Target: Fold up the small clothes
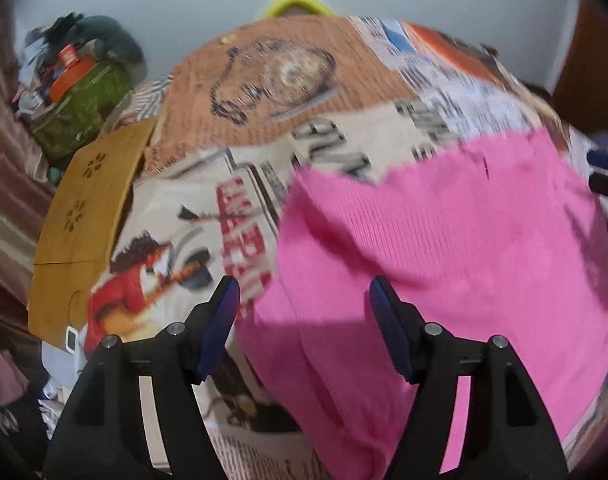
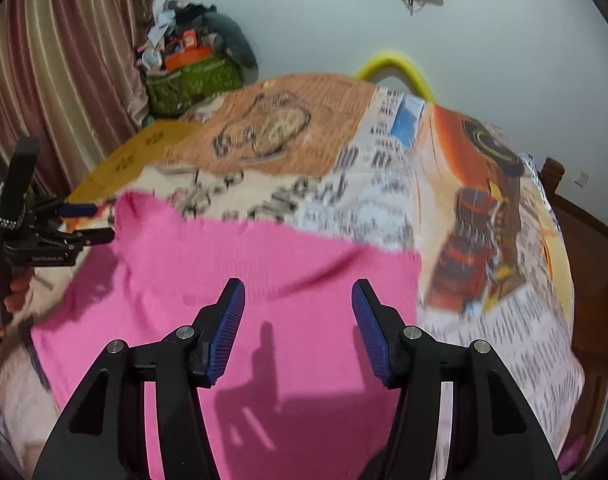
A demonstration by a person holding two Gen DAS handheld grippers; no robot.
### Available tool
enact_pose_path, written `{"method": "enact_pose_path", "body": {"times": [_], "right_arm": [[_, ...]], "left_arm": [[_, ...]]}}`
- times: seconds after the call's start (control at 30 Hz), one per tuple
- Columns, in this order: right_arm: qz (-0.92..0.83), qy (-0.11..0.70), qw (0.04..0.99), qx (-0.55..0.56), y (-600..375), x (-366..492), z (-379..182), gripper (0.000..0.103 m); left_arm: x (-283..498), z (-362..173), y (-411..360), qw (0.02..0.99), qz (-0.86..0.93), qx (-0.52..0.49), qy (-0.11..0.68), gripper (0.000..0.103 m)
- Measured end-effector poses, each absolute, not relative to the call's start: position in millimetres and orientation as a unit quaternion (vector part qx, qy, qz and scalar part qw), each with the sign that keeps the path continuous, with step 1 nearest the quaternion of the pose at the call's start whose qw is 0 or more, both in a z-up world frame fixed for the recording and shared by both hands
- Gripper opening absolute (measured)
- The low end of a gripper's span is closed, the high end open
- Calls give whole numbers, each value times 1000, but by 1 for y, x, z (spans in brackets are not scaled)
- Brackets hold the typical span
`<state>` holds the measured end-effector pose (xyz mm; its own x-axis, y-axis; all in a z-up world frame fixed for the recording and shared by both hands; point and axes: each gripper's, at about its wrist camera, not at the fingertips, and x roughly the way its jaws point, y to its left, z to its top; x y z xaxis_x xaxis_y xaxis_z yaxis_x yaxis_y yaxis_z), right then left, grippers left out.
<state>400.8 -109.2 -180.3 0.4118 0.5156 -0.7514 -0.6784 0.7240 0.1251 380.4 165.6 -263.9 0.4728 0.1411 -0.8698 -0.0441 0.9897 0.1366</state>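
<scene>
A bright pink knit garment (image 1: pixel 443 248) (image 2: pixel 240 276) lies spread on a bed cover (image 1: pixel 208 184) (image 2: pixel 383 200) printed with newspaper text and cartoon figures. My left gripper (image 1: pixel 302 286) hangs open above the garment's left edge, with only the cloth lying below its blue pads. My right gripper (image 2: pixel 298 286) is open over the garment's right half and casts a shadow on it. In the right wrist view the left gripper (image 2: pixel 92 223) shows at the garment's far left corner. In the left wrist view the right gripper's fingertips (image 1: pixel 603 158) poke in at the right edge.
A brown cardboard sheet (image 1: pixel 88 216) lies at the cover's left edge. A green bag (image 2: pixel 192 80) piled with clutter stands by the striped curtain (image 2: pixel 64 60). A yellow tube (image 2: pixel 395 64) arches behind the bed; dark wooden furniture (image 2: pixel 583 240) is at the right.
</scene>
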Motion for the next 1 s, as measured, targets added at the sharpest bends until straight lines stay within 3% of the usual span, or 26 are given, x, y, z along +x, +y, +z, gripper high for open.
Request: {"method": "enact_pose_path", "body": {"times": [0.13,0.3,0.43,0.8,1.0], "right_arm": [[350,431,821,-129,-116,393,-203,52],[348,438,819,-126,-124,388,-219,52],[351,440,820,-103,-125,390,-219,58],[346,431,829,-85,-139,378,-215,58],[342,435,830,-75,-145,372,-216,58]], "left_arm": [[383,-282,156,844,58,74,528,68],[413,-277,147,847,30,32,530,69],[443,-277,140,849,34,17,527,69],[444,-260,203,852,130,-38,506,69],[417,-258,156,854,55,42,515,72]]}}
